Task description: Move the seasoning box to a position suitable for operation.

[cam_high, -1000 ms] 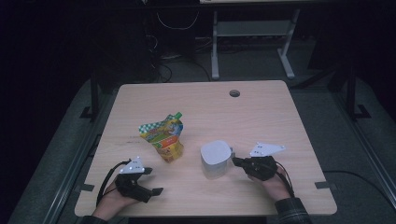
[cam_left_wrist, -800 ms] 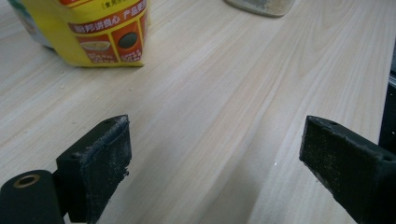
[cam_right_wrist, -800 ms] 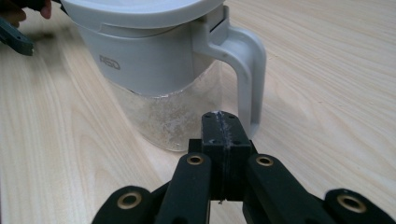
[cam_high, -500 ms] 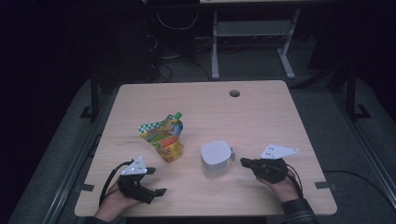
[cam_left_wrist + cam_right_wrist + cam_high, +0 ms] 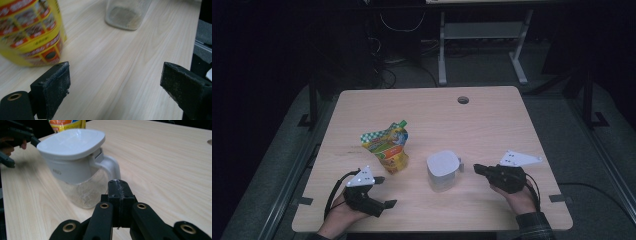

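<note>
My left gripper (image 5: 382,191) gapes wide just below the pouch (image 5: 388,148); my right gripper (image 5: 477,169) is pinched closed, empty, just beside the jug's (image 5: 442,171) handle.

a white-lidded clear jug (image 5: 442,171) stands upright just beside an upright yellow pouch (image 5: 388,148).
</note>
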Motion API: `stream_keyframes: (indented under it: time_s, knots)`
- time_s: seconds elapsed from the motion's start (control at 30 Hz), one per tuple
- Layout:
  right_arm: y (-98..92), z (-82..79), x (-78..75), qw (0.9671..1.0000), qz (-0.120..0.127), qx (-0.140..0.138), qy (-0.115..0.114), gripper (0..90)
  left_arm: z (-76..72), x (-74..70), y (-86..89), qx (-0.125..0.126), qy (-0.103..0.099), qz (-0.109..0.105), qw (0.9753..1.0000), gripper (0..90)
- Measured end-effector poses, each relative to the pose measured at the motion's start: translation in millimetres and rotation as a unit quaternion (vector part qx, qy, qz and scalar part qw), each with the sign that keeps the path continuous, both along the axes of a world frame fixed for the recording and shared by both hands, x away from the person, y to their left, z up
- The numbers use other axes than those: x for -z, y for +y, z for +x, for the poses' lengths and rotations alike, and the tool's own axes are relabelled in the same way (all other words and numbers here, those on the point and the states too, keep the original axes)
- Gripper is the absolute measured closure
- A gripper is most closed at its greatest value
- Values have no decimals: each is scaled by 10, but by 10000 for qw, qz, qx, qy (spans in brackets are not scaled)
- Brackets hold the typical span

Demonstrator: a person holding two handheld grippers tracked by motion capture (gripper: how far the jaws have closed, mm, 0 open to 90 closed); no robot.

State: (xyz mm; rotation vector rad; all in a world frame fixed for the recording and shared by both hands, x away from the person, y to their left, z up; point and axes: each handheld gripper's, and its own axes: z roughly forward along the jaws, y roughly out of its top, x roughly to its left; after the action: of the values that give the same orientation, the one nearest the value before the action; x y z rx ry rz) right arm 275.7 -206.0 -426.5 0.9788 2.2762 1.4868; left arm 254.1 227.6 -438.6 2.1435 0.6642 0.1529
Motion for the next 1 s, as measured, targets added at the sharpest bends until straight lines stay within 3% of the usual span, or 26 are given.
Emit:
stream_keyframes:
  time_s: [0.37,1.0]
  knots:
    - [-71,35,-79,9994,260,161,-162,895,32,-81,-218,196,-98,-39,9998,90]
    - [18,113,-128,9991,262,241,-230,899,136,-185,-466,379,-200,-169,9989,90]
